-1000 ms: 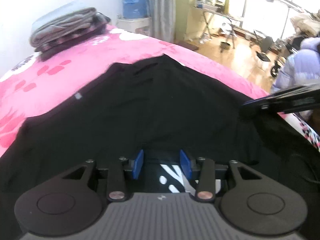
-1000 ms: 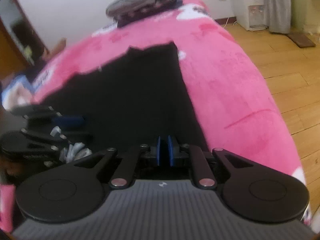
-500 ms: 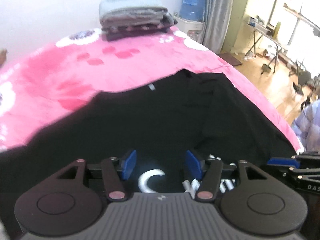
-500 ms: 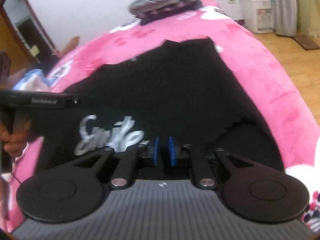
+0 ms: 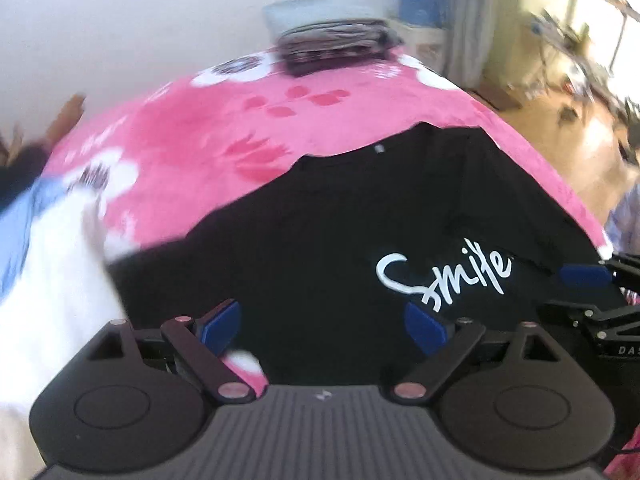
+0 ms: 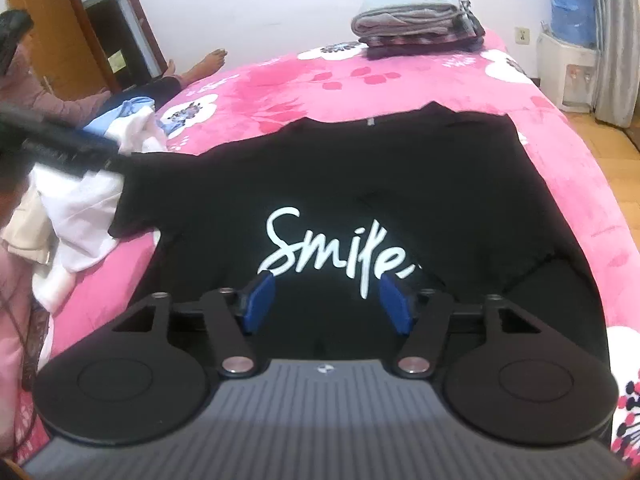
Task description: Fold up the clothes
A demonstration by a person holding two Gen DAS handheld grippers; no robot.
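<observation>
While the black T-shirt [image 6: 360,184] lies spread flat on the pink bedspread [image 6: 560,184], "Smile" print up, we count no fold as made yet. Left gripper [image 5: 322,326] and right gripper [image 6: 326,304] have both just been opening; jaws stand apart, nothing between them. Folded stack [image 6: 416,20] sits at the far end; a white heap [image 6: 80,208] still waits at the shirt's left sleeve.
</observation>
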